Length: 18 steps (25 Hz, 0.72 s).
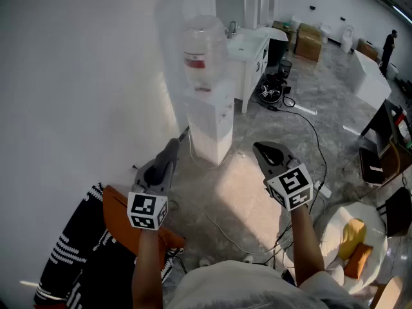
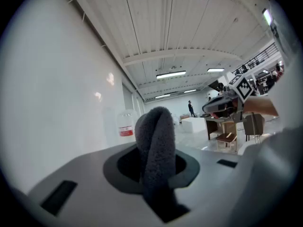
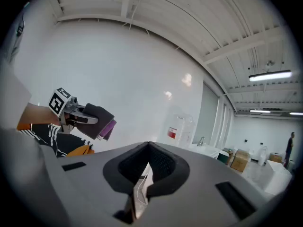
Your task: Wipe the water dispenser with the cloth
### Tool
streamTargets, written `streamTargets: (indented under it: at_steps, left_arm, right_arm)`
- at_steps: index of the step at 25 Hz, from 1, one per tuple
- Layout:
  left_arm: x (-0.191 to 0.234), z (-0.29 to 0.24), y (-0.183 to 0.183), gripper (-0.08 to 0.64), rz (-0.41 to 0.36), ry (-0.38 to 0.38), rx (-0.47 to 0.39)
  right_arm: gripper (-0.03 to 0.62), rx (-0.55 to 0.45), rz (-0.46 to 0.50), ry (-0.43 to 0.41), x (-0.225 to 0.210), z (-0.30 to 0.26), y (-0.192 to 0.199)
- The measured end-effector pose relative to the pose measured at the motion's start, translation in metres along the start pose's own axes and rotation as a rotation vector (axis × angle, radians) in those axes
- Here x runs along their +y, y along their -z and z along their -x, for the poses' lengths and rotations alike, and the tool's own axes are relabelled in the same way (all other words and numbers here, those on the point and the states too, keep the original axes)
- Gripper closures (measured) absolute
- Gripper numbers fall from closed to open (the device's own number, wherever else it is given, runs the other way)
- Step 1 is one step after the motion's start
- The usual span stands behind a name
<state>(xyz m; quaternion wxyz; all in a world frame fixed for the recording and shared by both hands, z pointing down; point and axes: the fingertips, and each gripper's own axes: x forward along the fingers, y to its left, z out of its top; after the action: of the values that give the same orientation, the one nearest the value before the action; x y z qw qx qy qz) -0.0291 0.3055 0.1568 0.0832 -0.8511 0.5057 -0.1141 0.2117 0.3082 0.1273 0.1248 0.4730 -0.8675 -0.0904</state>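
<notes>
The white water dispenser (image 1: 211,118) stands against the wall ahead, with a clear bottle (image 1: 201,50) bearing a red label on top. My left gripper (image 1: 166,161) is shut on a grey cloth (image 1: 170,152), well short of the dispenser. In the left gripper view the cloth (image 2: 155,148) sticks up folded between the jaws, with the bottle (image 2: 126,126) far behind. My right gripper (image 1: 265,152) is shut and holds nothing, lower right of the dispenser. The right gripper view shows its closed jaws, the left gripper's cloth (image 3: 99,119) and the bottle (image 3: 182,128).
A white sink counter (image 1: 250,45) stands right behind the dispenser. Black gear (image 1: 271,90) and cables (image 1: 308,122) lie on the floor. A round white chair (image 1: 338,227) with yellow cushions is at lower right. An orange and striped garment (image 1: 116,224) lies at lower left. Cardboard boxes (image 1: 309,40) stand far off.
</notes>
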Motion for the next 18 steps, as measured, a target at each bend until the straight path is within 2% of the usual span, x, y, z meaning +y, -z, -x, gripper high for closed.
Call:
streamTargets:
  at_steps: [5,10,18]
  left_arm:
    - [-0.018,-0.009,0.004,0.486,-0.007,-0.009,0.021]
    - [-0.040,-0.021,0.006,0.486,-0.001,-0.037,0.042]
    - [-0.066,-0.050,0.000,0.486,-0.004,-0.090,0.062]
  right_arm:
    - [0.577,0.002,-0.011,-0.013,-0.014,0.003,0.015]
    - [0.577,-0.037,-0.078,-0.034,-0.041,0.011,0.025]
    - [0.577,-0.008,-0.077,-0.095,-0.082,0.013,0.054]
